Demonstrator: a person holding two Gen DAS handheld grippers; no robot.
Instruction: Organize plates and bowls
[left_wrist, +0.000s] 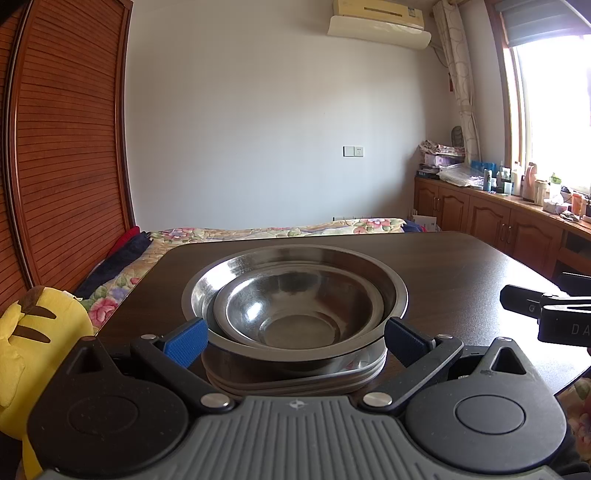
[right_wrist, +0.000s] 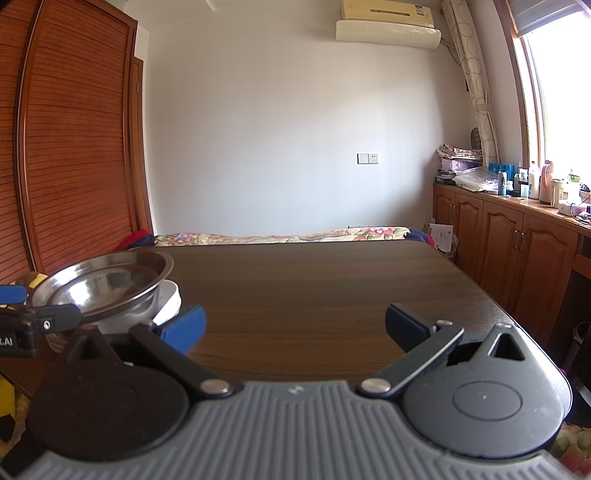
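Two steel bowls can be counted on the table (left_wrist: 461, 258): a small bowl (left_wrist: 295, 314) is nested inside a big bowl (left_wrist: 236, 269), a bit off-centre toward the near side. Under them a stack of plates (left_wrist: 295, 384) is seen, but only rim edges show in the left wrist view, so the number of plates can't really be told. From the right wrist view something white (right_wrist: 168, 299) is spotted under the big bowl (right_wrist: 110, 284) too, probably a plate or dish, hard to say which.

Two grippers are in play. The left gripper (left_wrist: 295, 339) is spread wide, and the bowl stack is sat right between its blue fingertips (left_wrist: 186, 341), close up to the gripper body. The pads look just beside the stack's sides; whether they're actually touching can't be made out. Nothing is seen clamped.

The right gripper (right_wrist: 295, 328) is also spread wide, with only bare table (right_wrist: 332, 288) between its fingers. It's held to the right of the stack, apart from it, and its black tip (left_wrist: 543, 314) is caught at the right edge of the left wrist view. The left gripper's tip (right_wrist: 22, 314) is likewise caught just in front of the stack in the right wrist view.

The stack is placed near the table's left-front part. A yellow plush (left_wrist: 33, 347) is parked off the table's left edge, and a floral bed (left_wrist: 258, 232) is seen behind the table.
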